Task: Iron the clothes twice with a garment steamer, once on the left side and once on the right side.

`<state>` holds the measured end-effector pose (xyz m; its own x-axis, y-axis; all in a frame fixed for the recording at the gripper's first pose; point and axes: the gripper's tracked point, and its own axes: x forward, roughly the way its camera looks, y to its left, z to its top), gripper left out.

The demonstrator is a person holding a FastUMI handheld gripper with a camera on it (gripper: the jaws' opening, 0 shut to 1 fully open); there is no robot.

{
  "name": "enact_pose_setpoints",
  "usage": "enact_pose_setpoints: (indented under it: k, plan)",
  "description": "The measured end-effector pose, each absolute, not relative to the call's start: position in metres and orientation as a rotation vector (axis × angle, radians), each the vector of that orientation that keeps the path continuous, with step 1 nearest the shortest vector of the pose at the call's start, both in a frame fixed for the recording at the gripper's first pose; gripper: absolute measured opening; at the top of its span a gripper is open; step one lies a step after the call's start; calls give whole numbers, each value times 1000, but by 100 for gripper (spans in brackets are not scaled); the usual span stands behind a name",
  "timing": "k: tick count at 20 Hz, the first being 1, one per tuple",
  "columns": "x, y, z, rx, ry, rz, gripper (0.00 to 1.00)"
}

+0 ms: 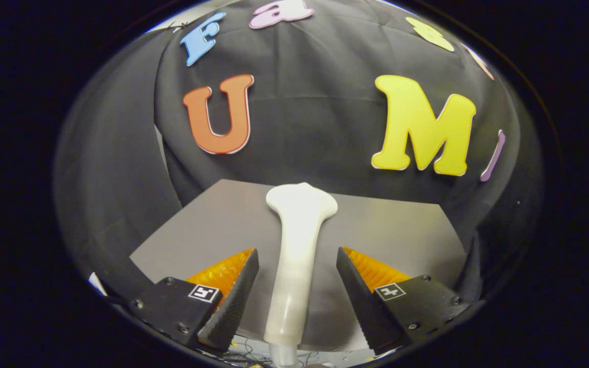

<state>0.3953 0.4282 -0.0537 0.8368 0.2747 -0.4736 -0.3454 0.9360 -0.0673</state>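
Lying between the wide-open tongs point(297, 268), untouched, the white garment steamer point(297, 245) points ahead over the grey table point(397, 230).

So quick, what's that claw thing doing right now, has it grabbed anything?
Gripper: open, holding nothing. The white steamer stands between its two fingers, with a gap on each side, over the grey table.

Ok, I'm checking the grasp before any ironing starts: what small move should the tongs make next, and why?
Probably close the tongs on the garment steamer. Its white handle stands between the open fingers with a gap on each side, so neither presses on it yet, and its head lies beyond them over the grey table.
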Motion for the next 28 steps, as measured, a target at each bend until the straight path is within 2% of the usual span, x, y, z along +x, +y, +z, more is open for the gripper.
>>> enact_pose_setpoints:
  k: [2,4,5,6,8,9,13,20,28]
  plan:
    - [405,439,-60,-157,505,334,91]
    - [413,444,-69,-173,531,328,78]
    - [409,440,-79,-168,583,328,69]
    - [411,438,-71,-157,558,316,60]
    - [414,437,-76,-149,586,314,48]
    - [412,436,-74,-154,588,319,45]
    - [409,435,-65,-79,572,331,38]
    - [364,418,-7,-29,432,376,37]
    - [277,370,35,133,345,461,36]
